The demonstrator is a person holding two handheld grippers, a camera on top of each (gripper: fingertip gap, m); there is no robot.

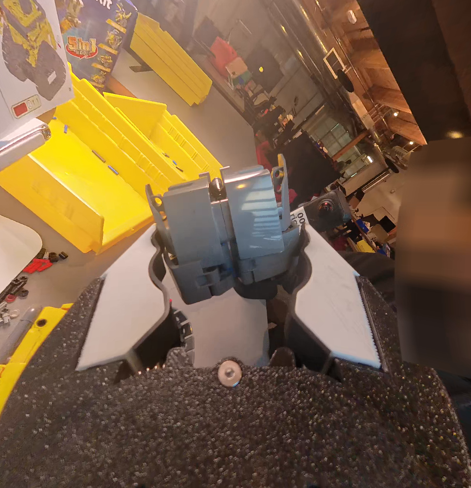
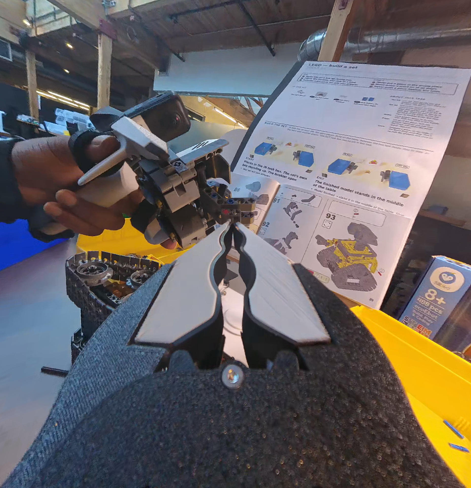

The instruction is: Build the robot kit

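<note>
Left tongs (image 1: 229, 253) clamp the grey brick model (image 1: 224, 232) aloft over the worktop (image 1: 70, 280). Right tongs (image 2: 232, 224), nearly closed, pinch its small arm piece (image 2: 235, 208). Risk: twisting could pop the joint apart.

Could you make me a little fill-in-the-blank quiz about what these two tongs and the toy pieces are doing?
1. The left tongs grip a brick assembly that is mostly ____ in colour.
2. The right tongs have their tips nearly ____ at a dark beam of that assembly.
3. The storage bins on the table are ____.
4. The open instruction booklet pictures a yellow and grey ____.

Missing words: grey; closed; yellow; robot
</note>
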